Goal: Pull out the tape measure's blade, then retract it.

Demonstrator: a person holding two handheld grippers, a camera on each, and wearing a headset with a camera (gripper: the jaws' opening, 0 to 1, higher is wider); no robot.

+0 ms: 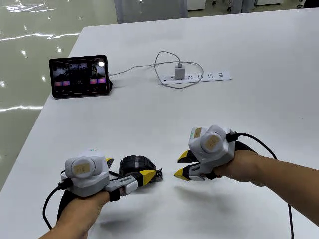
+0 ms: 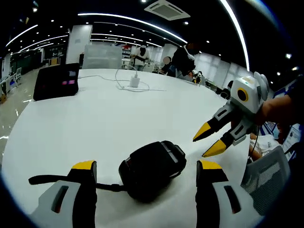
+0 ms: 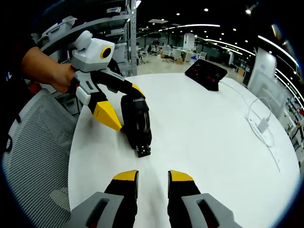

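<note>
A white surface (image 1: 149, 114) carries a tablet (image 1: 79, 75) and a power strip (image 1: 199, 77) well beyond both tongs. The black tape measure (image 3: 137, 121) lies between the wide-spread jaws of the left tongs (image 2: 146, 165), apart from both. Its blade end points toward the right tongs (image 3: 153, 175), which hover near with jaws slightly parted, holding nothing.

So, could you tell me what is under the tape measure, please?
The tape measure rests on the white table, its strap trailing out beside it. Anything beneath its body is covered.
</note>
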